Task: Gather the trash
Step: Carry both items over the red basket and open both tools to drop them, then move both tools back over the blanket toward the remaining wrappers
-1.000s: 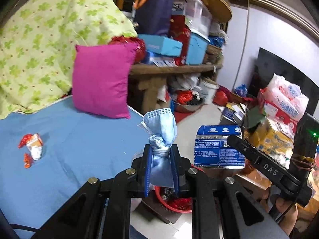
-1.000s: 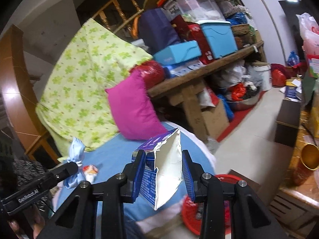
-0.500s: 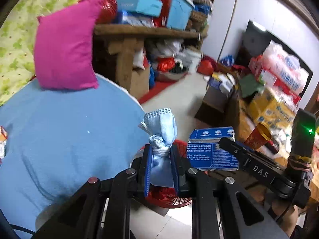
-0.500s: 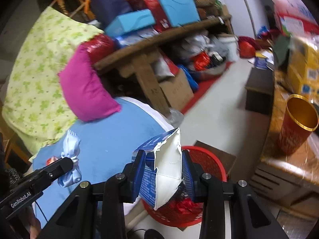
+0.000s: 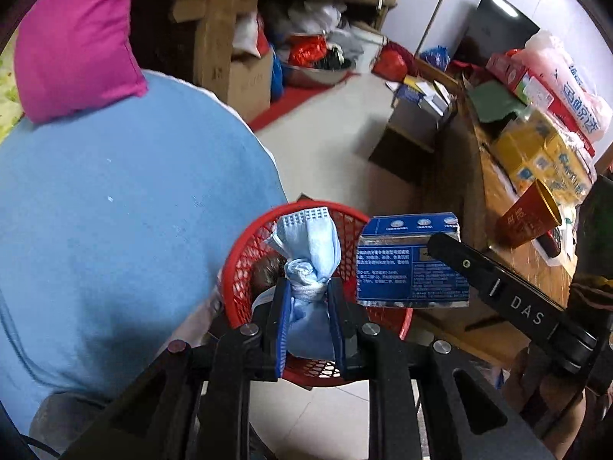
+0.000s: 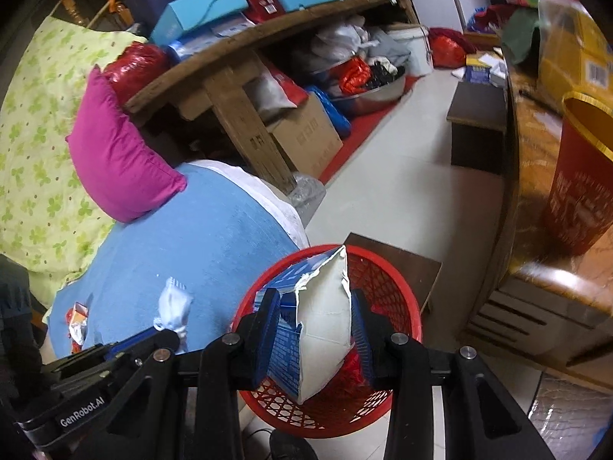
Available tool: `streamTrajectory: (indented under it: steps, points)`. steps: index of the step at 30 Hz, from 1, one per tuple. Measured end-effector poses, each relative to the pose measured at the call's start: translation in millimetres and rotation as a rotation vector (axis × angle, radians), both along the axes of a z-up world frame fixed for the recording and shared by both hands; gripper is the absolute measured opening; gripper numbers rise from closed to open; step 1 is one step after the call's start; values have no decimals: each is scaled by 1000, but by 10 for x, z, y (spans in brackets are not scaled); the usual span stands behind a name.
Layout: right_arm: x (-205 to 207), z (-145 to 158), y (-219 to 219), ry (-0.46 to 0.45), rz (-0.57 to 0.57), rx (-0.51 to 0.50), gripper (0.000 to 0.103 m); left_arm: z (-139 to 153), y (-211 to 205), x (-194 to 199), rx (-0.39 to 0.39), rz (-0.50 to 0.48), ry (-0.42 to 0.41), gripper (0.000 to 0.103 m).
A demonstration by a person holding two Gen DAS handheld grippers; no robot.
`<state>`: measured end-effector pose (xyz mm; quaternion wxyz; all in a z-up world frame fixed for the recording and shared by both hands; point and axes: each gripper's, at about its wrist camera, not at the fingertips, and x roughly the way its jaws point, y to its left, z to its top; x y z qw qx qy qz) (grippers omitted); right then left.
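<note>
Tilting downward over the round red plastic mesh basket (image 5: 245,257) on the pale tiled floor, the left tongs (image 5: 306,318) clamp a knotted light-blue face mask (image 5: 306,260) between their blue pads, the mask's pleated end sticking up above the basket's opening. Just to the right, the right tongs (image 6: 314,329) also point down at the same basket (image 6: 387,268), squeezing a torn blue-and-white paper carton (image 6: 322,318) by its sides, its white torn face toward the camera; in the left view the carton (image 5: 410,260) hangs over the basket's right rim. Left of the basket lies the blue-sheeted bed (image 6: 191,237), with a magenta pillow (image 6: 115,161) at its far end and a red-and-white crumpled wrapper (image 6: 76,322) near its left edge.
</note>
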<state>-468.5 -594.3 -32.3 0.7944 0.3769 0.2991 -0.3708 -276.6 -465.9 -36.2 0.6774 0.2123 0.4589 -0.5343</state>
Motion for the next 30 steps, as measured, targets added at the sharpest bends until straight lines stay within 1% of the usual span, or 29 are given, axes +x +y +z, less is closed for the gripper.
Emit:
streamTrajectory:
  steps: [4, 5, 6, 7, 9, 10, 14, 17, 18, 20, 22, 24, 28, 30]
  points:
    - [-21, -103, -21, -6, -9, 33, 41, -43, -24, -14, 12, -5, -15, 21]
    - [-16, -124, -32, -16, -5, 45, 46, -55, -40, -10, 19, -1, -19, 23]
    - [5, -152, -43, -20, 2, 60, 50, -67, -51, -1, 30, 8, -22, 30]
    - [9, -163, -43, -14, 1, 62, 50, -68, -56, 5, 38, 13, -22, 42]
    - [10, -166, -36, -3, -8, 59, 57, -27, -20, 19, 22, 27, -35, 55]
    - [4, -153, -34, -7, -11, 57, 57, -9, 7, 18, 10, 31, -41, 56]
    - [19, -29, -1, -31, -1, 33, 57, 140, 129, 95, -40, 43, -27, 57]
    - [62, 131, 86, -73, 23, 7, 58, 331, 318, 188, -85, 82, -55, 57]
    - [88, 202, 132, -87, 34, -9, 60, 403, 401, 222, -103, 98, -66, 57]
    - [159, 353, 237, -107, 57, -51, 64, 566, 603, 305, -137, 147, -90, 57]
    - [252, 524, 363, -131, 91, -97, 66, 728, 839, 397, -176, 206, -111, 60]
    - [366, 702, 507, -146, 124, -144, 68, 915, 1133, 509, -210, 291, -145, 62]
    - [627, 1032, 779, -198, 207, -210, 71, 1196, 1636, 674, -259, 418, -222, 63]
    - [786, 1199, 948, -236, 254, -232, 73, 1292, 1879, 747, -280, 472, -241, 64]
